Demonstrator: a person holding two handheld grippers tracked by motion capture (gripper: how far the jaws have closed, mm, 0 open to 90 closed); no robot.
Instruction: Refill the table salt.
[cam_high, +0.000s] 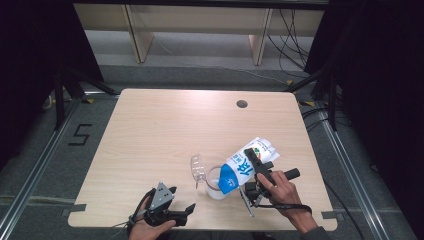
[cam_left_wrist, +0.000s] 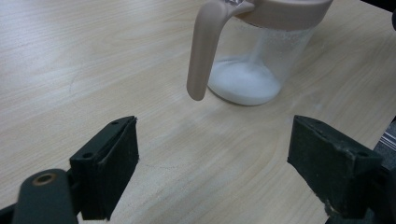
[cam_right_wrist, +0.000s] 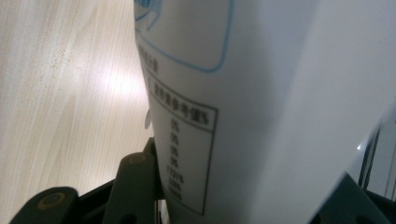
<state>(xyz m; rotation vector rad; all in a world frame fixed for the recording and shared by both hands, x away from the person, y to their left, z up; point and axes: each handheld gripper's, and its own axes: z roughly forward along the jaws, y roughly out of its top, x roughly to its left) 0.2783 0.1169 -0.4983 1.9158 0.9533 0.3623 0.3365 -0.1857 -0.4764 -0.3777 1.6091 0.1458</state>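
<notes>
The milk carton (cam_high: 245, 165) is tipped steeply over the clear jug (cam_high: 216, 183), its blue top end low at the jug's mouth and its white base raised toward 2 o'clock. It sits in the near-right part of the table (cam_high: 165, 125), around 5 o'clock from the table's middle. The right gripper (cam_high: 260, 172) clamps the carton across its body, jaws about half spread around it; in the right gripper view the carton (cam_right_wrist: 261, 116) presses close between the jaws, printed panel facing the camera. The jug holds a shallow layer of white milk (cam_left_wrist: 243, 81) at the bottom and has a beige rim and handle (cam_left_wrist: 201, 51). A clear lid (cam_high: 198, 166) seems to stand open at the jug's 10 o'clock, though it is small and hard to read. The left gripper (cam_high: 181, 198) rests at 8 o'clock from the jug, jaws wide and empty
</notes>
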